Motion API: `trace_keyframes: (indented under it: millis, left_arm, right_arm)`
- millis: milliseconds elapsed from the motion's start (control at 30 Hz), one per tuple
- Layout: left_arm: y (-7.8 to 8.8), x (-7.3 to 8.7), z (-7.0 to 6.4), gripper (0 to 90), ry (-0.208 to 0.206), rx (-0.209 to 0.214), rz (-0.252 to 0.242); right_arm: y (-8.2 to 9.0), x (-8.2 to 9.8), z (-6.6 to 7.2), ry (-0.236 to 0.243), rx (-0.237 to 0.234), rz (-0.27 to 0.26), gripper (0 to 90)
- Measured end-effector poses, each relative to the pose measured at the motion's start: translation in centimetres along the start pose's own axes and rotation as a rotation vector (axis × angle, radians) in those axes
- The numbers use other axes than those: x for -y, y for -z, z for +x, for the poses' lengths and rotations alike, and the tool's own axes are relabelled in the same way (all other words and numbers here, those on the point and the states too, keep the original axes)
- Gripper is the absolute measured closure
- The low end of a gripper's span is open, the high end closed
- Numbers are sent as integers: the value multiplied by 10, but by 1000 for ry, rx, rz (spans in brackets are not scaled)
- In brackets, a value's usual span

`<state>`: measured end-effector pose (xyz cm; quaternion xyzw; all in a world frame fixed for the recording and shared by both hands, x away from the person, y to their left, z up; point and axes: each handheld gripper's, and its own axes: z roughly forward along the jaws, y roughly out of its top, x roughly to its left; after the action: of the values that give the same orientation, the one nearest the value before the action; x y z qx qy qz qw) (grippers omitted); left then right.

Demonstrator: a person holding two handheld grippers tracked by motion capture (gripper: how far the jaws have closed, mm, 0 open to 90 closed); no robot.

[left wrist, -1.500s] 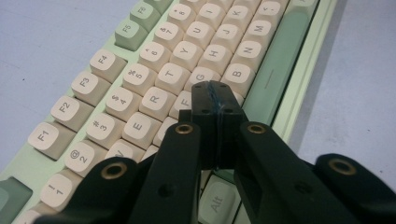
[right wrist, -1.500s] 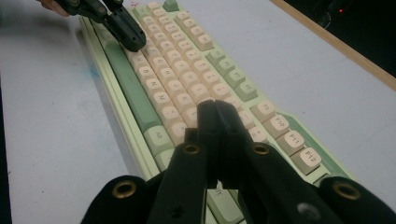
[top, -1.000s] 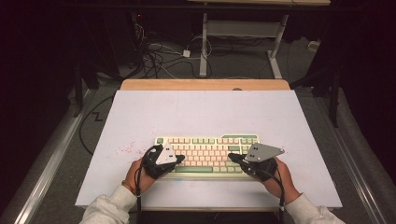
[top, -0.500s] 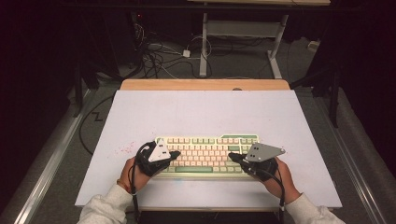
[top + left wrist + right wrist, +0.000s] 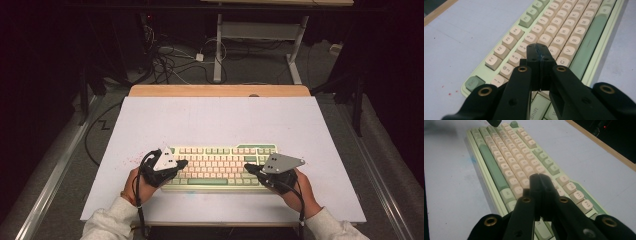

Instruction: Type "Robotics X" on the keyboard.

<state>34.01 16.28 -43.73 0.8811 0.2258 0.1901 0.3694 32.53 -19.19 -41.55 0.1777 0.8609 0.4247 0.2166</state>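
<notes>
Lying near the front edge of the white table top (image 5: 215, 120), a little left of its middle, the keyboard (image 5: 220, 162) has cream keys and green ones, and its long side runs along that edge. The left gripper (image 5: 181, 163) is over the keyboard's left end with its jaws pressed together and nothing between them; in the left gripper view its tip (image 5: 539, 50) is above the letter keys. The right gripper (image 5: 248, 169) is over the right end, jaws also closed on nothing, its tip (image 5: 539, 178) above the keys there. Small red specks (image 5: 131, 159) mark the table top left of the keyboard.
</notes>
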Motion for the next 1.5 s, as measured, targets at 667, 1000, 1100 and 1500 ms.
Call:
trace_keyframes:
  millis: [667, 1000, 1100, 1500]
  left_arm:
    - [-14, 3, -2, 876, -4, 20, 50]
    - [-19, 3, -3, 876, -7, 25, 65]
    - [-20, 3, -3, 876, -9, 22, 70]
    - [-25, 4, -1, 878, 10, 31, 84]
  right_arm:
    - [-2, 0, 1, -1, -4, 12, 900]
    - [-2, 1, 1, -1, -5, 14, 900]
    - [-2, 1, 0, -2, -5, 16, 900]
    - [-2, 1, 1, -1, -2, 14, 900]
